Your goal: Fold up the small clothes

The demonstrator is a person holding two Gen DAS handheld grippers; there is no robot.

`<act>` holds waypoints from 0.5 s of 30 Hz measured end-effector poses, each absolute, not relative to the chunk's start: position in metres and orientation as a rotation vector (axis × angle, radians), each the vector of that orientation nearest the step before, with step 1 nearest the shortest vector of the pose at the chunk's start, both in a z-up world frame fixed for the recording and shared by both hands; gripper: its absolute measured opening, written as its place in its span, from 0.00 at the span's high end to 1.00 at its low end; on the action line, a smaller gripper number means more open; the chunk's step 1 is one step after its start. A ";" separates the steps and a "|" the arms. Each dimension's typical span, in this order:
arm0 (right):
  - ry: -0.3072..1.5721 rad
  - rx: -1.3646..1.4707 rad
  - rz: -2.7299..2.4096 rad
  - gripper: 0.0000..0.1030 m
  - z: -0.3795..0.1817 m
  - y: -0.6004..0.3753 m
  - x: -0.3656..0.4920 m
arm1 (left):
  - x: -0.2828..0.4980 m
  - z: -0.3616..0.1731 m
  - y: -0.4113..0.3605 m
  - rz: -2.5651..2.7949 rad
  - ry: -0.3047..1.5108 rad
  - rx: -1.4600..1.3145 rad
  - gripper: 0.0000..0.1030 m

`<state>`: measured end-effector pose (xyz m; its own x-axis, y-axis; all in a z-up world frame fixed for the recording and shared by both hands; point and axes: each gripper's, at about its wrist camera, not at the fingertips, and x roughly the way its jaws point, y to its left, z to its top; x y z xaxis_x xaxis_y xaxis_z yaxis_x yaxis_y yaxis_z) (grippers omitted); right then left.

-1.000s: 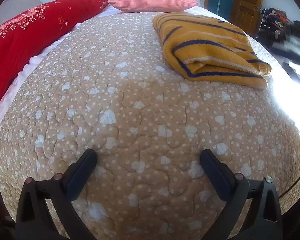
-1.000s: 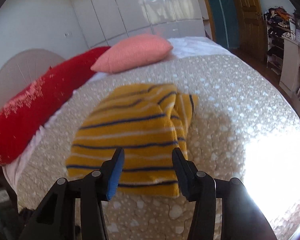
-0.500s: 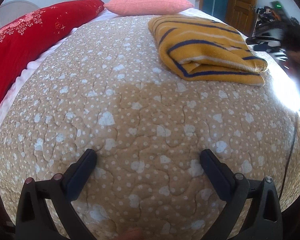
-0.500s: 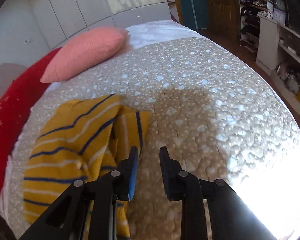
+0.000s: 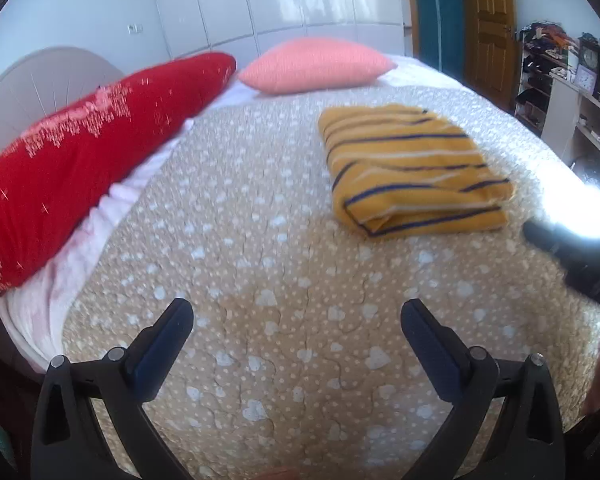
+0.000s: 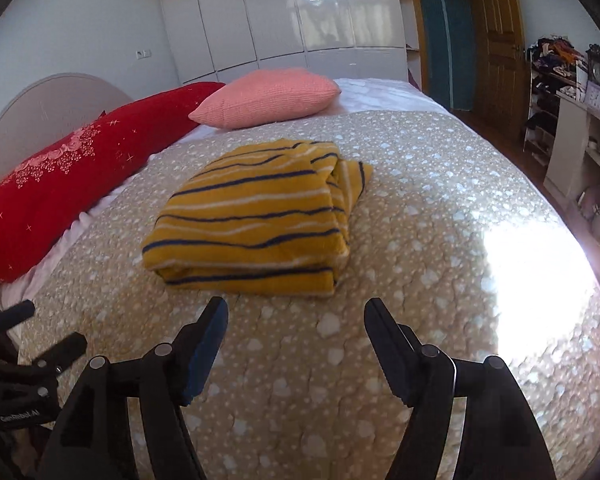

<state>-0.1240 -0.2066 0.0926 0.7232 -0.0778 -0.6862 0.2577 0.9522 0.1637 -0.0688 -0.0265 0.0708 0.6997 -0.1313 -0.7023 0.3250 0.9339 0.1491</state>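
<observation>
Your left gripper (image 5: 296, 320) hangs released over bare quilt (image 5: 260, 240); the folded striped sweater (image 6: 252, 216) lies centre-bed, long axis toward the pink pillow (image 6: 268, 96), fold edge facing you; only the right view shows its protruding sleeve; your right gripper (image 6: 296, 320), earlier alongside it, is opening, empty.

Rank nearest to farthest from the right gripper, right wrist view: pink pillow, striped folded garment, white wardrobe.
From the right gripper, jaws opening with nothing between them:
1. Striped folded garment, lying on the bedspread just ahead, slightly left.
2. Pink pillow, at the head of the bed, beyond the garment.
3. White wardrobe, against the back wall, behind the pillow.
</observation>
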 end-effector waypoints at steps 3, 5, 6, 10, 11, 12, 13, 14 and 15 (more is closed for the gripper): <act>0.769 0.262 -0.200 0.27 0.081 -0.203 -0.124 | -0.077 0.083 -0.031 -0.278 0.742 0.272 0.00; 0.773 0.258 -0.207 0.27 0.078 -0.200 -0.129 | -0.081 0.086 -0.034 -0.292 0.745 0.275 0.00; 0.775 0.253 -0.212 0.26 0.077 -0.199 -0.131 | -0.082 0.086 -0.037 -0.297 0.746 0.280 0.00; 0.775 0.240 -0.228 0.24 0.077 -0.198 -0.136 | -0.086 0.077 -0.046 -0.309 0.765 0.309 0.00; 0.774 0.240 -0.232 0.22 0.077 -0.198 -0.138 | -0.089 0.075 -0.048 -0.312 0.769 0.312 0.00; 0.775 0.242 -0.238 0.21 0.077 -0.200 -0.140 | -0.091 0.073 -0.050 -0.314 0.774 0.314 0.00; 0.778 0.244 -0.245 0.21 0.077 -0.201 -0.140 | -0.091 0.072 -0.051 -0.318 0.781 0.315 0.00; 0.782 0.247 -0.249 0.21 0.076 -0.202 -0.140 | -0.092 0.070 -0.052 -0.322 0.787 0.316 0.00; 0.786 0.252 -0.250 0.21 0.075 -0.203 -0.140 | -0.091 0.069 -0.052 -0.326 0.794 0.316 0.00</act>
<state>-0.1401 -0.2027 0.0749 0.6802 -0.1268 -0.7220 0.3128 0.9409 0.1295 -0.0914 -0.0524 0.0690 0.6569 -0.1651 -0.7357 0.3992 0.9039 0.1536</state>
